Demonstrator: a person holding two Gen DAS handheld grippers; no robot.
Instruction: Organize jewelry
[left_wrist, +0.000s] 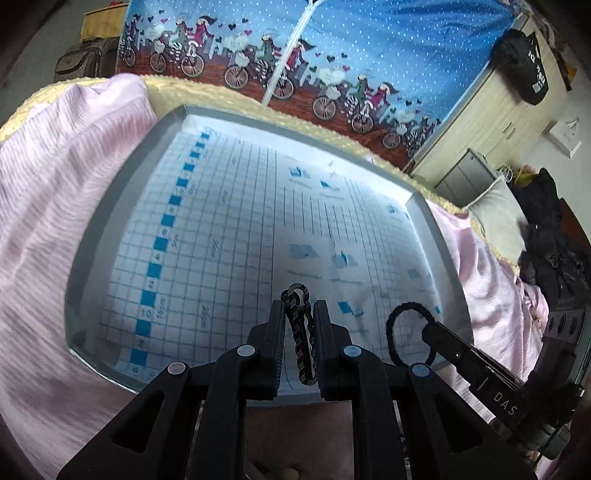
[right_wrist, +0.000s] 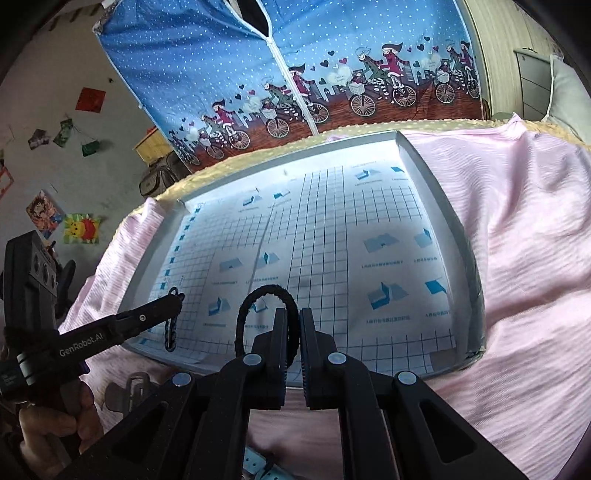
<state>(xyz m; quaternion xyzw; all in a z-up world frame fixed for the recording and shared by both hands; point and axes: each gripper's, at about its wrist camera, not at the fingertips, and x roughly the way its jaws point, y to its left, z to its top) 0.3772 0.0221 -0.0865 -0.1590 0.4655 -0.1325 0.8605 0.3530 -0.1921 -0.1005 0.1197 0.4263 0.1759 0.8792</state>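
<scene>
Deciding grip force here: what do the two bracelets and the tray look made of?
Left bracelet: looks like braided dark cord, matte, with a woven pattern. Right bracelet: black loop, fuzzy ribbed surface, probably elastic fabric. Tray: smooth grey walls, plastic or card, unclear; lined with printed grid paper.

Blue bicycle-print fabric wardrobe stands behind the pink-sheeted bed.

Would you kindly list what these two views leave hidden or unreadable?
- Left wrist view: the braided bracelet has its sides covered by the left gripper.
- Right wrist view: the black loop band has its lower part hidden between the right gripper fingers.
- Both views: the captions printed on the tray liner are too small and blurred to read.
- Right wrist view: a light-blue item at the bottom edge is cut off.
</scene>
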